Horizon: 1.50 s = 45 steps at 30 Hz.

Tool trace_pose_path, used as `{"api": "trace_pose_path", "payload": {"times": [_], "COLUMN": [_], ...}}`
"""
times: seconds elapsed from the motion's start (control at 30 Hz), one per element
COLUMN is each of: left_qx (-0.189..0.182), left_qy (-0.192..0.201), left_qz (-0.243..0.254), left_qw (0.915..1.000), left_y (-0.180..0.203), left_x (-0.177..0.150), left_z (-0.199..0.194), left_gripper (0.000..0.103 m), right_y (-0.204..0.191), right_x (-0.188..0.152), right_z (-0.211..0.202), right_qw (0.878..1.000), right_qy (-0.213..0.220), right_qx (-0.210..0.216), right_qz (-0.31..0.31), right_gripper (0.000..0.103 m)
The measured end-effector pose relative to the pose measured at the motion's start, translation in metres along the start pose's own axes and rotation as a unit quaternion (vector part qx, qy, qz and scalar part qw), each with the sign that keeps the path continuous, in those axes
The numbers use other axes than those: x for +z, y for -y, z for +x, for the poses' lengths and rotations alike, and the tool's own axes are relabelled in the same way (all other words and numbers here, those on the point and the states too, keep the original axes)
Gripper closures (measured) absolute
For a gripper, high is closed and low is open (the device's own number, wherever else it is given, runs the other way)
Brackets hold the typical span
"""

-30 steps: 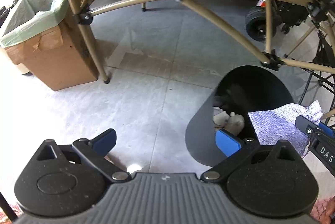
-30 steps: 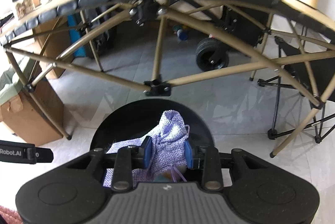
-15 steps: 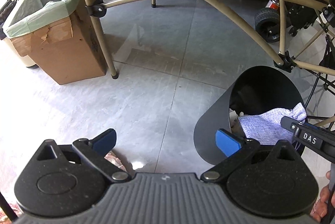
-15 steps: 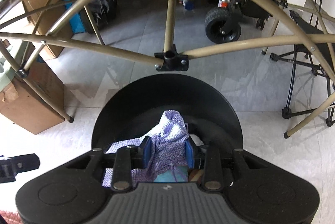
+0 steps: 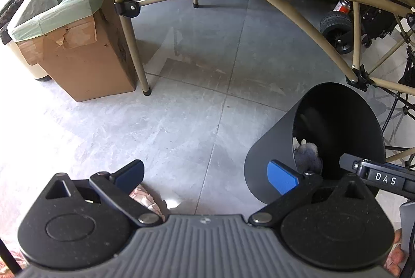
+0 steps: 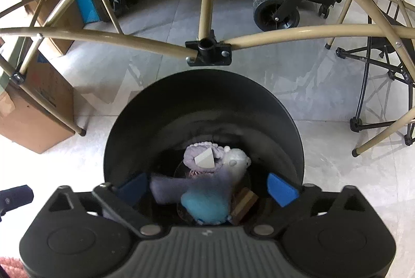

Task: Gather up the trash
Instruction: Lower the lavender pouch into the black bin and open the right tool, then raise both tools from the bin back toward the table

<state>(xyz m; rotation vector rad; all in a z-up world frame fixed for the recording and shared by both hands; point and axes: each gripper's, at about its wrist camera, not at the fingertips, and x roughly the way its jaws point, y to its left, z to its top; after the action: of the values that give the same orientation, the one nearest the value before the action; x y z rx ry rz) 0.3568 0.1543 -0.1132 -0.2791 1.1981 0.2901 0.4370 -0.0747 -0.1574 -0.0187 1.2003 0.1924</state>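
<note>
2 grippers hang over a grey tiled floor (image 5: pixel 181 122) where we look down. Our right gripper (image 6: pixel 207 187) sits above the mouth of the black bin (image 6: pixel 202 106); its fingers (image 6: pixel 281 188) have just been opening and stand wide, with nothing pressed between them. We see the lavender cloth (image 6: pixel 181 187) blurred below them, inside the bin among a white plush piece (image 6: pixel 237 158) and a turquoise item (image 6: pixel 205 205). Our left gripper (image 5: pixel 205 176) is beside the bin, fingers (image 5: pixel 281 176) spread wide and holding nothing. Near it stands a cardboard box (image 5: pixel 85 62) lined with a green bag.
</note>
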Motion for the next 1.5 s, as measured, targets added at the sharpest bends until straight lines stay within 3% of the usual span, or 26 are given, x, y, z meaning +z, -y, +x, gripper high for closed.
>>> {"api": "trace_pose_path", "payload": {"times": [0.23,0.77,1.5], "left_qx": [0.0,-0.005,-0.043], "left_qy": [-0.003,0.002,0.102], "left_qz": [0.008,0.015,0.036], "left_qw": [1.0,0.9999,0.9933], "left_y": [0.005,0.01,0.028], "left_x": [-0.002,-0.003,-0.025], "left_z": [0.002,-0.002,-0.092], "left_gripper": [0.0,0.0,0.0], "right_y": [0.003,0.005,0.017], "right_x": [-0.002,-0.006,-0.03], "right_z": [0.004,-0.006,-0.11], "right_qw": [1.0,1.0,0.997], "right_qy": [-0.022,-0.012,0.076], "right_qx": [-0.004,0.005,0.024], "right_qz": [0.0,-0.004,-0.002], "right_gripper": [0.0,0.0,0.0]}}
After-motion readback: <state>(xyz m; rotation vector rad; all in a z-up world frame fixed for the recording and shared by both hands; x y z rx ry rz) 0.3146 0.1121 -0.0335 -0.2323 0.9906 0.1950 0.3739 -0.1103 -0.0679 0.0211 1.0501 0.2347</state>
